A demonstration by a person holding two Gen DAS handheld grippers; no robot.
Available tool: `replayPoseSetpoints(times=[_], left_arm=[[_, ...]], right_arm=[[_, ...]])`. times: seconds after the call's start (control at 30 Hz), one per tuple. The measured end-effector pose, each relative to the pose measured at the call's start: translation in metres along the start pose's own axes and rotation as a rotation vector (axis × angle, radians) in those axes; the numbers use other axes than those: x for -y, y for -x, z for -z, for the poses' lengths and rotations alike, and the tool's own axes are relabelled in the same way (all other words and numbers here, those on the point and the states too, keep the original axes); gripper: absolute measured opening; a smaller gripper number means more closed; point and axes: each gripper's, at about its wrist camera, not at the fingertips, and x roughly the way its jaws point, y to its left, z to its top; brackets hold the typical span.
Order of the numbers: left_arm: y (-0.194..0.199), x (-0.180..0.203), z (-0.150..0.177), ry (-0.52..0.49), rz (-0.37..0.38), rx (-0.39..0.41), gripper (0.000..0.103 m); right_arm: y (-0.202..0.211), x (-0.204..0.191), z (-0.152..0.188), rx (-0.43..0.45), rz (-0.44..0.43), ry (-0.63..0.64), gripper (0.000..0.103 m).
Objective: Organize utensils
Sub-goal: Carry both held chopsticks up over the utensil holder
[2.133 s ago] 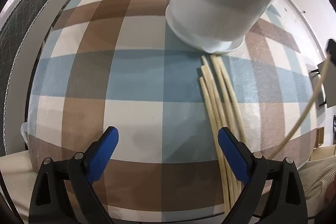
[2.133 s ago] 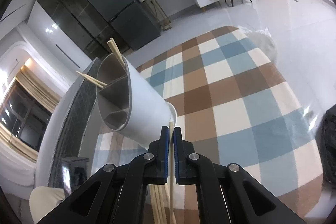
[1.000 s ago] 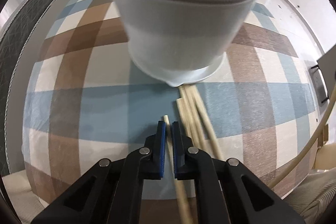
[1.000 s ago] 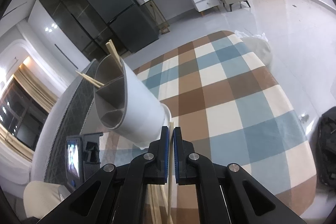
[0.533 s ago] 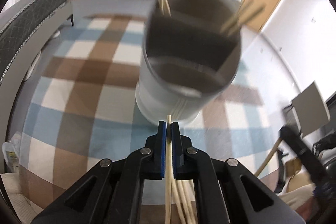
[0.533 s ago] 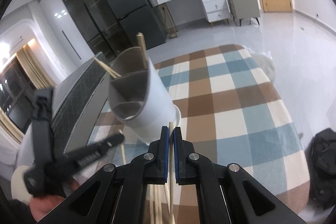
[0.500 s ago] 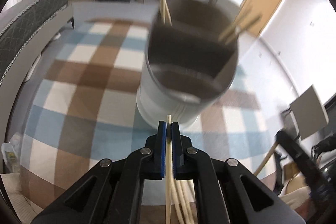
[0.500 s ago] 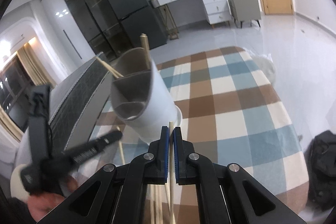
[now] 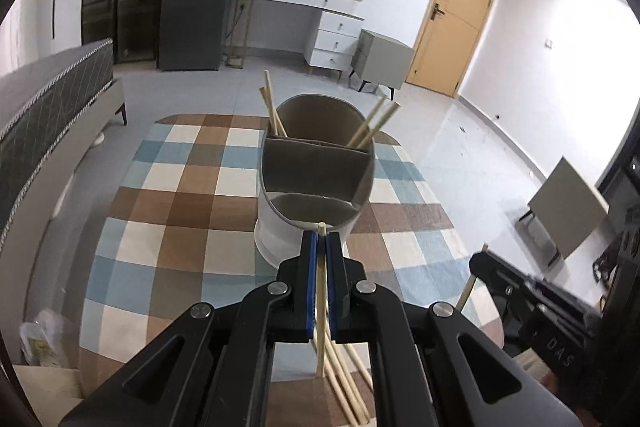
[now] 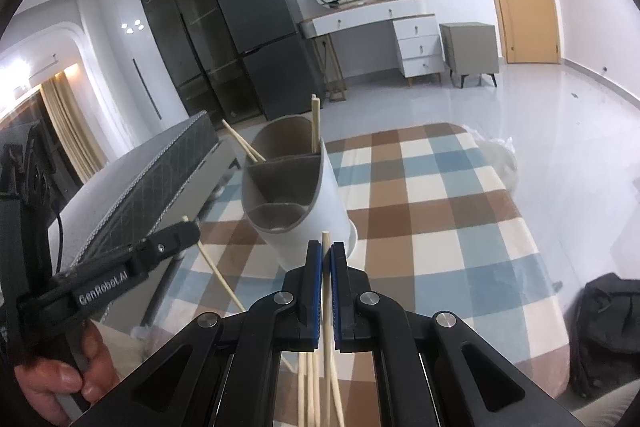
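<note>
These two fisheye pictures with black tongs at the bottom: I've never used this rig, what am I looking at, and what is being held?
There is no robot arm. A person holds a hand-held gripper in each hand, and a camera on each looks forward along its jaws.

The left wrist view shows the left gripper, shut on one chopstick; the right gripper shows at its lower right. The right wrist view shows the right gripper, shut on another chopstick. At its left you see the left gripper from the side and the hand holding it.

Ahead, on a checked tablecloth, stands a white utensil holder with compartments; chopsticks already stand in its far one. More loose chopsticks lie on the cloth below the jaws.
</note>
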Motion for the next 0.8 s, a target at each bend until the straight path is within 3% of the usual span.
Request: replayPoseSetpoints(times=[0.5,0.8], left_arm=[[0.017,0.002,-0.009,-0.063,-0.010,-0.022,0.000],[0.037,-0.001,-0.042,-0.046,0.036,-0.005,0.000]], right_arm=[[0.032,-0.008,-0.023,0.153,0.024,-0.017,0.003],[0.047,-0.016,-0.052,0.246,0.016,0.025,0.003]])
